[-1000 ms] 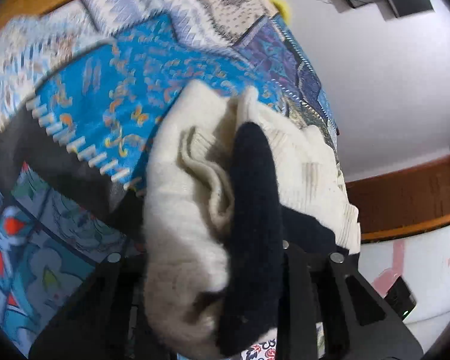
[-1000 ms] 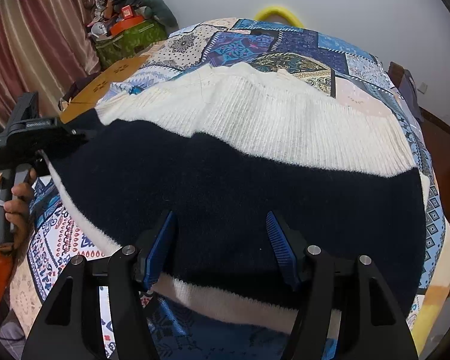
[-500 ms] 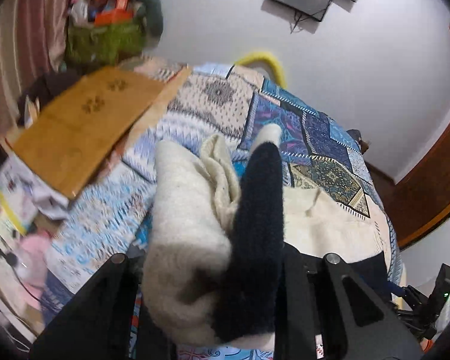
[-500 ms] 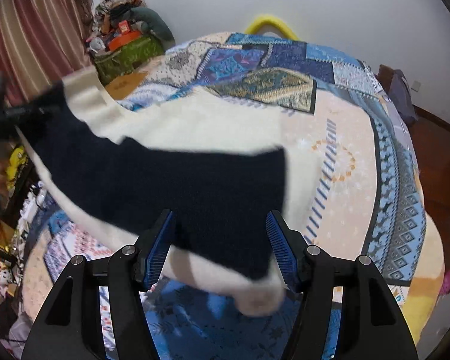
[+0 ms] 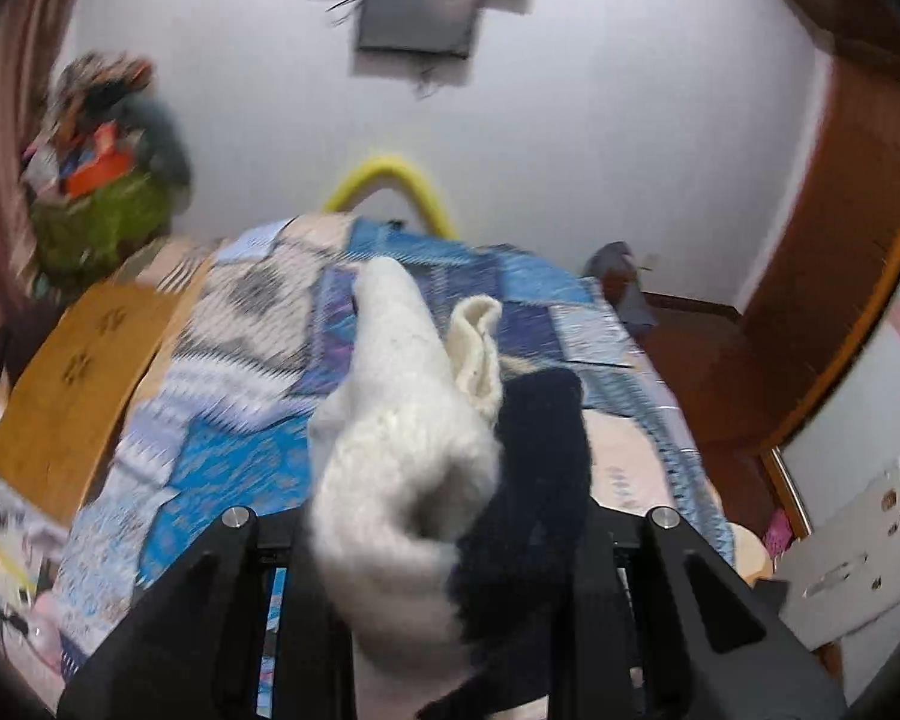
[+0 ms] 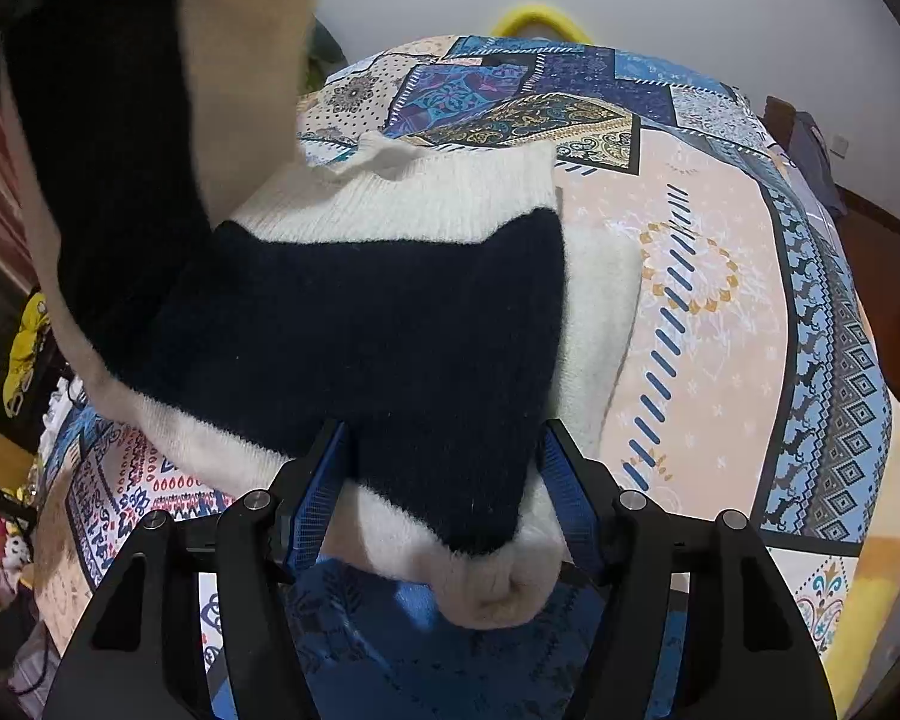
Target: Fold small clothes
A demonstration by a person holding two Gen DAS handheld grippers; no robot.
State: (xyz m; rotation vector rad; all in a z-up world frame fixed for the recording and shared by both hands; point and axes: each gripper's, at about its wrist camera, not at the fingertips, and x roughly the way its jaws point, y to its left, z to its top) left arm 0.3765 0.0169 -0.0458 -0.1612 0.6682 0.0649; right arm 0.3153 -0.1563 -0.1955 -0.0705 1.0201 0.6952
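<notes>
A cream and dark navy knit sweater [image 6: 360, 312] lies partly on the patchwork bed cover [image 6: 720, 312]. My left gripper [image 5: 444, 546] is shut on a bunched edge of the sweater [image 5: 402, 468] and holds it lifted; that lifted part shows at the upper left of the right wrist view [image 6: 120, 90]. My right gripper [image 6: 444, 504] is open, its blue-padded fingers [image 6: 318, 492] standing on either side of the sweater's near folded end, which rests on the bed.
A yellow hoop [image 5: 390, 180] stands at the far end of the bed. A wooden board [image 5: 72, 378] lies at the bed's left. A green bag of clutter [image 5: 102, 204] sits at the back left. A wooden door frame [image 5: 840, 276] is at the right.
My left gripper has lifted its edge of the sweater up and across, folding the garment over. The right gripper stays low, and the sweater's near end now lies between its fingers.
</notes>
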